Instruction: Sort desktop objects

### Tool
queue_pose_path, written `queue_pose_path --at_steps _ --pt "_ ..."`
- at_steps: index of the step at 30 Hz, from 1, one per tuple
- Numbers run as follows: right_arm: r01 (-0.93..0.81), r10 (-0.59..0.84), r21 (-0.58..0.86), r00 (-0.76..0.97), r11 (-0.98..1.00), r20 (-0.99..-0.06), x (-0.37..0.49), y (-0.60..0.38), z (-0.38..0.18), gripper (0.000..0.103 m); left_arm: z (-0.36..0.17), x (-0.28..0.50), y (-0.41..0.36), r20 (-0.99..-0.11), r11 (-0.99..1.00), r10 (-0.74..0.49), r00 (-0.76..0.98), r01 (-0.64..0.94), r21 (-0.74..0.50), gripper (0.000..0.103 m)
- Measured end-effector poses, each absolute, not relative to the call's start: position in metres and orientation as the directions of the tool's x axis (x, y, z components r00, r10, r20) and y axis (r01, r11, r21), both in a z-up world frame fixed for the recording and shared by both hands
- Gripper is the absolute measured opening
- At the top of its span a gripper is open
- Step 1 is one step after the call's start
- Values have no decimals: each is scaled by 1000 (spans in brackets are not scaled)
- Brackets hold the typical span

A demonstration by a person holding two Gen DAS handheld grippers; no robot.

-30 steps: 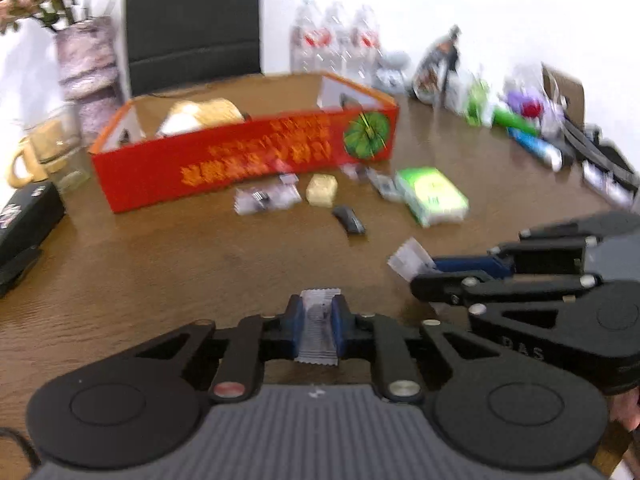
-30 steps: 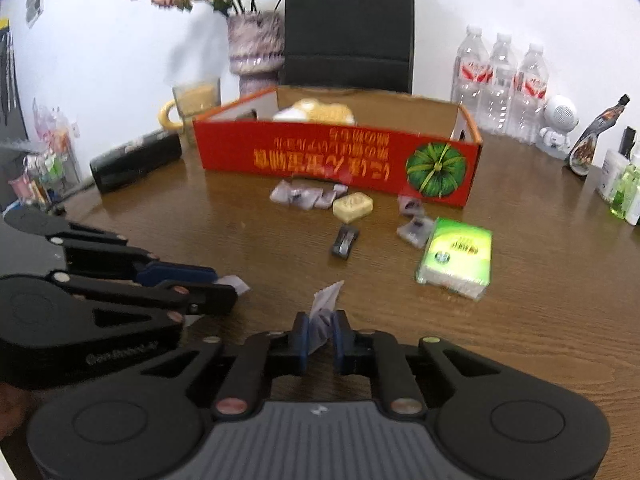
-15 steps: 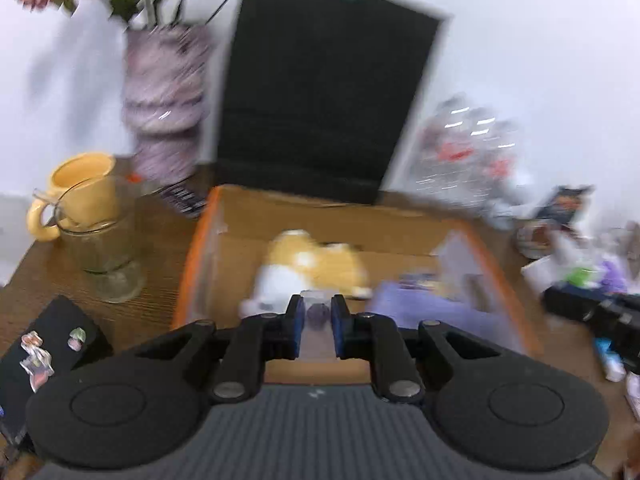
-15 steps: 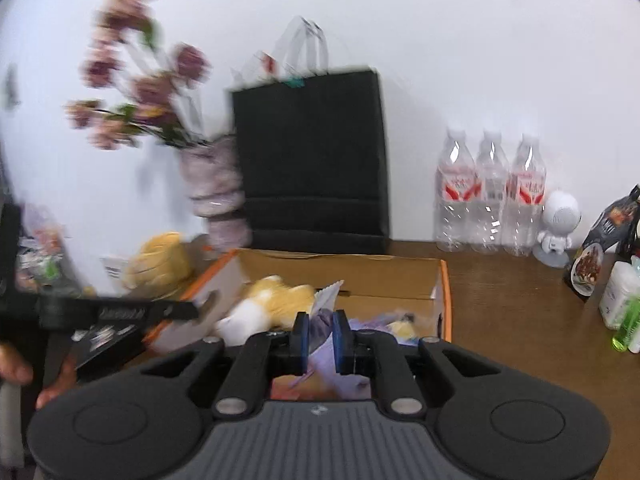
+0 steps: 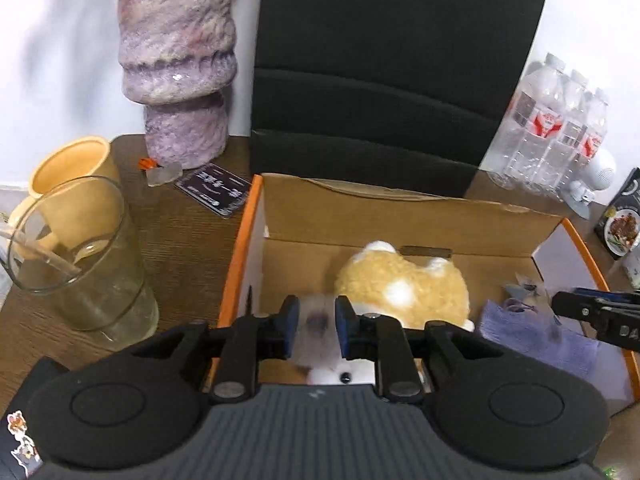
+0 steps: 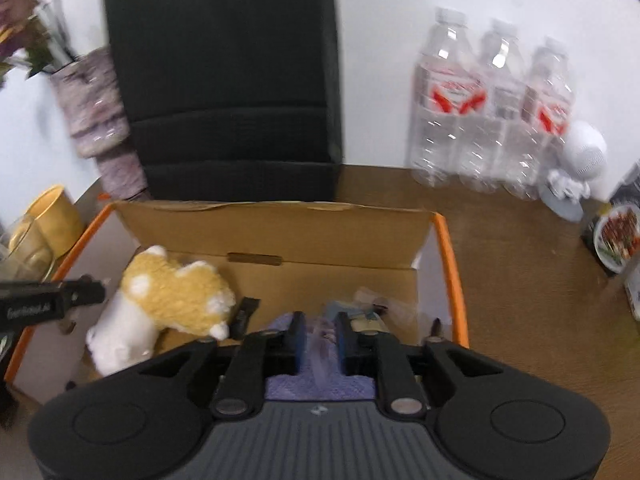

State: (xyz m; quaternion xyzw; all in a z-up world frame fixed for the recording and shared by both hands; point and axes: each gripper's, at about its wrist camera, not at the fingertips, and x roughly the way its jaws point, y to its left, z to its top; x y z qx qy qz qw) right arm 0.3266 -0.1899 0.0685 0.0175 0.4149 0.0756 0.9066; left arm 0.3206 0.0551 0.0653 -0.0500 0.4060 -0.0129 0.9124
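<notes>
Dark wood-grain tabletop [image 6: 520, 280], smooth and flat. At the back against the wall, a tall black paper bag [image 5: 392, 60], ribbed and matte. In front of it, an open cardboard box [image 5: 400, 208], rectangular, with orange edges and plain brown inside walls. Inside, at the left, a fluffy plush toy [image 5: 404, 284] in tan and white. At the right, a soft purple cloth [image 5: 536, 340] lying flat, with crinkled clear packets [image 6: 372, 300] beyond it. Between toy and cloth, a small black piece [image 6: 242, 316].

Left of the box, a fuzzy mauve vase [image 5: 176, 40], lumpy and stacked in shape. Nearer, a clear round glass [image 5: 80, 260] with a glass stick leaning in it. Behind that, touching or nearly so, a yellow mug [image 5: 72, 168]. Right of the bag, three clear plastic water bottles [image 6: 492, 112] with red labels.

Left tongs [image 5: 314, 326] over the box's left half, just opened a little. Narrow gap, with a blurred pale sachet [image 5: 316, 320] between the blue pads. Right tongs [image 6: 320, 336] over the cloth, just opened too. Moderate gap, with a blurred clear wrapper [image 6: 322, 330] in it.
</notes>
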Motion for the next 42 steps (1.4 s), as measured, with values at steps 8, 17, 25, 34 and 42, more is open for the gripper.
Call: queue_pose_path --at_steps 8,17,25,34,42 --pt "-125 165 110 658 986 -735 279 -201 94 60 92 286 52 -719 996 -61 693 -9 -93 40" --pt "-198 239 138 705 970 -668 154 -206 121 74 123 149 9 -603 999 -34 797 30 -17 90" --pt "-174 222 138 764 975 -606 25 -212 64 84 62 22 -3 -566 998 -56 822 41 -39 103" --pt "-197 222 111 745 974 -629 -1 -203 17 90 19 -9 14 -621 997 -75 780 54 -54 103" --pt "-196 228 122 743 973 -630 1 -199 3 93 10 -6 8 -610 996 -76 789 85 -14 103"
